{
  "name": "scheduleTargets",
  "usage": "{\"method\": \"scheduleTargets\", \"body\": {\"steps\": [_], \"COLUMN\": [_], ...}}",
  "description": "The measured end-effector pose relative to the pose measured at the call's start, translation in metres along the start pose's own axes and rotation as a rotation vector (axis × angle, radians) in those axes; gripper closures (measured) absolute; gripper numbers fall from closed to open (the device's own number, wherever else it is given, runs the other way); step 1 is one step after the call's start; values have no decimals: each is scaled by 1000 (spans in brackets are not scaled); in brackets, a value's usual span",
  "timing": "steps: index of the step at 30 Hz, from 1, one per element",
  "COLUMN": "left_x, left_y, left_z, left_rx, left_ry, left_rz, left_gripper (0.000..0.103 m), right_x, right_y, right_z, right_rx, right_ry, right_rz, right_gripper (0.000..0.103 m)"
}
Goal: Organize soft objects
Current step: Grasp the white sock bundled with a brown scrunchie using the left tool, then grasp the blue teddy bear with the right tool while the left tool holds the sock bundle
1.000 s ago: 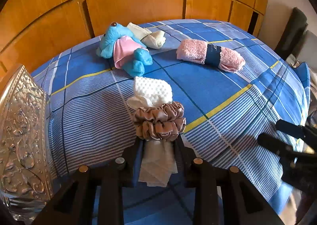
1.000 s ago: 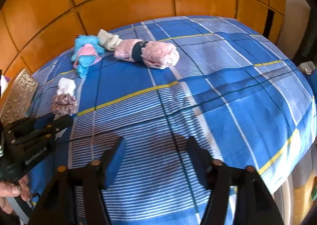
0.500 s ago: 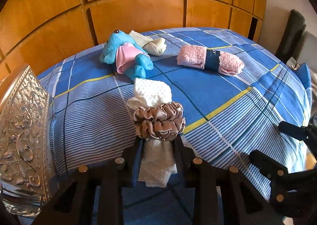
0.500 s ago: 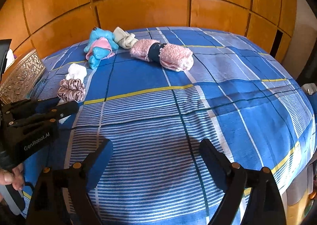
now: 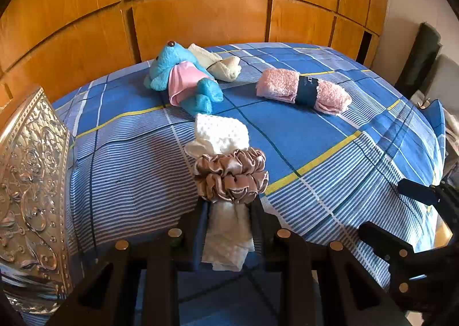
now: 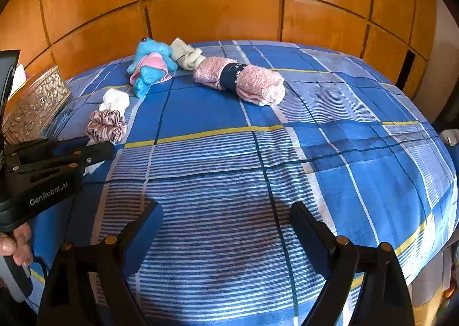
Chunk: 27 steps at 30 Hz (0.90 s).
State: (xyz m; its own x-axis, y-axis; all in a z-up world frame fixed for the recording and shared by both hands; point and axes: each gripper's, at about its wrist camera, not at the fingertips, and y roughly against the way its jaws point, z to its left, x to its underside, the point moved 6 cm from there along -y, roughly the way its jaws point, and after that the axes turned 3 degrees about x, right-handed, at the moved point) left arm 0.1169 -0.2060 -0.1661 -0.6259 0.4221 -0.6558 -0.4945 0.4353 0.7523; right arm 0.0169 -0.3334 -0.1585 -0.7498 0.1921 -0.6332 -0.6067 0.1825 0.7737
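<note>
White cloth (image 5: 222,136) in beige scrunchie (image 5: 231,175), blue plush (image 5: 183,77), cream cloth (image 5: 221,63), banded pink towel (image 5: 304,90)

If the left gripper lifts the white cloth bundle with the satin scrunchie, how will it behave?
The white dimpled cloth bundle will probably droop: its free end already hangs limp between the left gripper fingers. It looks light. The taupe satin scrunchie around it is glossy, so it may slide along the cloth.

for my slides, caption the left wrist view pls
Left gripper clamps a white cloth bundled with a scrunchie.
</note>
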Motion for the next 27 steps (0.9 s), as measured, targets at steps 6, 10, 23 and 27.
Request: {"method": "scheduleTargets", "body": {"steps": [6, 10, 23, 27], "left_x": [3, 9, 21, 22], "left_y": [11, 26, 28, 27], "left_z": [3, 5, 21, 24], "left_rx": [19, 13, 90, 107], "left_ry": [16, -3, 80, 106], "left_rz": [11, -16, -42, -50], "left_gripper": [79, 79, 79, 80], "right_x": [-21, -69, -173, -178], "right_y": [3, 4, -77, -108], "right_z": [-17, -15, 113, 146], "right_rx": [-57, -40, -194, -168], "right_ry": [20, 139, 450, 557], "right_rz": [78, 21, 13, 27], "right_gripper": [34, 43, 43, 42]}}
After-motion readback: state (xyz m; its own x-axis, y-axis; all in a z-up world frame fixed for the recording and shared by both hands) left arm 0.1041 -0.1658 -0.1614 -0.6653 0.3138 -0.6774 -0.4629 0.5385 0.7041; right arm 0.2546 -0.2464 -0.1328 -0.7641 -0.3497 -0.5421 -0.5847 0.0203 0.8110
